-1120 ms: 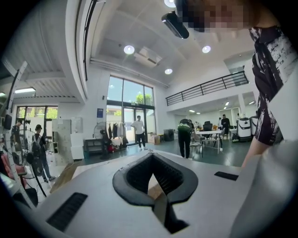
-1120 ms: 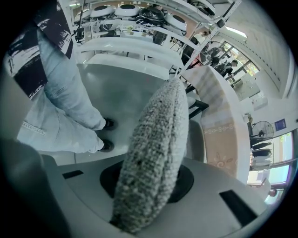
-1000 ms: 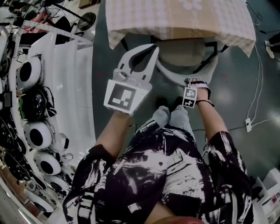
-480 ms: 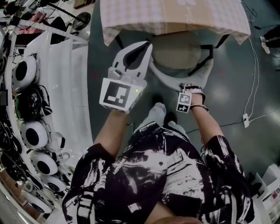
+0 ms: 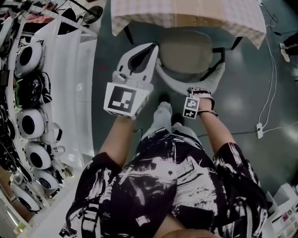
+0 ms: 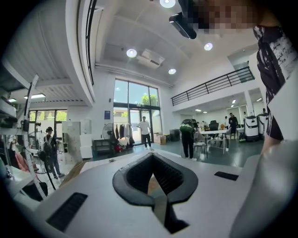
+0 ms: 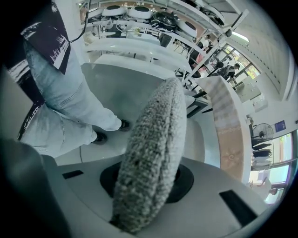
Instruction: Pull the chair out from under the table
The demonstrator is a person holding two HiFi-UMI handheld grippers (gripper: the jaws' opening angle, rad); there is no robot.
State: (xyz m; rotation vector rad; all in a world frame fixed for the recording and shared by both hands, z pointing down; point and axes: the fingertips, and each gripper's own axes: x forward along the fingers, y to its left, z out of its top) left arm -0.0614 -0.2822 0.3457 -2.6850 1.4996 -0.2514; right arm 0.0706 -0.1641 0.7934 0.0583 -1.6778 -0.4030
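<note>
So the chair [image 5: 186, 51] has come out a fair bit. A second ago most of the seat was tucked under the tabletop [image 5: 186, 14] cloth, and now nearly the whole seat is clear of it, with just the far edge under the hem. The right tool [image 5: 201, 89], clamped on the chair's back, has travelled back with it, away from the tabletop. The left tool [image 5: 151, 49] backed off too, alongside the rim. The feet [image 5: 163, 109] were side by side before, and now one's ahead of the other.
</note>
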